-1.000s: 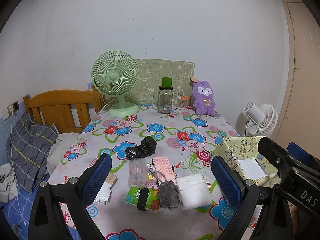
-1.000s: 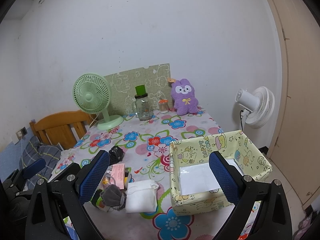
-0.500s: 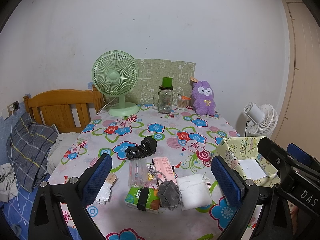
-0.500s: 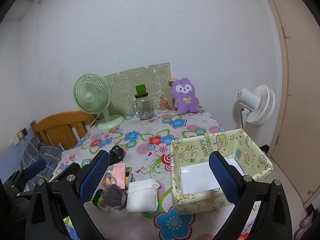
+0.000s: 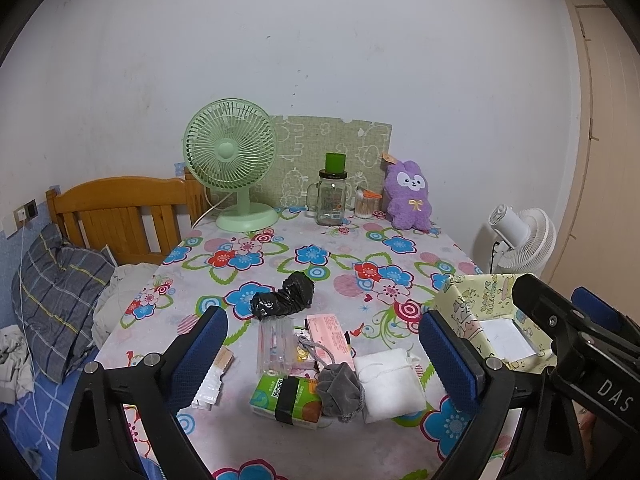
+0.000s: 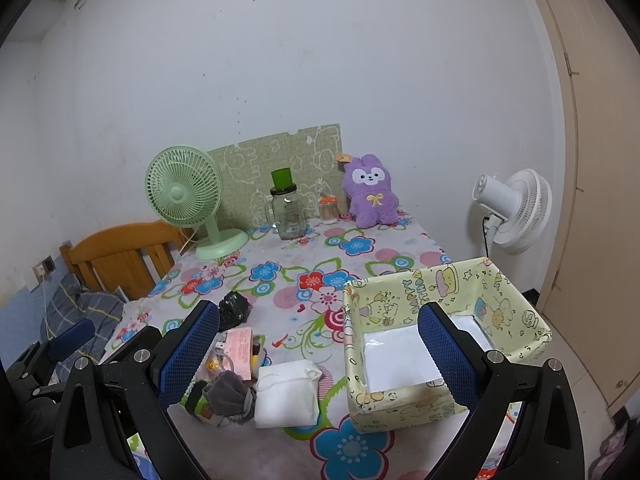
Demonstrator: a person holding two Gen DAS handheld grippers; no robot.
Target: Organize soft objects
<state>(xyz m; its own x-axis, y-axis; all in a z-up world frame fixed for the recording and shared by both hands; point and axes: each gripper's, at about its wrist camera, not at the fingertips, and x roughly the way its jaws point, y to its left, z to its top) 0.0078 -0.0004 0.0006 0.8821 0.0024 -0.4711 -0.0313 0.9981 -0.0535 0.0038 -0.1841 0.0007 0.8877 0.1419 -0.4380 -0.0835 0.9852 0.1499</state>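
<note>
Nothing has moved since earlier. Both claws, left (image 5: pixel 322 354) and right (image 6: pixel 318 342), gape wide, empty. Risk: grabbing pouch (image 5: pixel 339 390) drags neighbouring pad (image 5: pixel 390 384); box (image 6: pixel 444 340) untouched.

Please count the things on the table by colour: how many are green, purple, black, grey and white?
Green: 2, fan and tissue pack
Purple: 1, plush rabbit
Black: 1, plastic bag
Grey: 1, pouch
White: 1, pad
Total: 6
</note>
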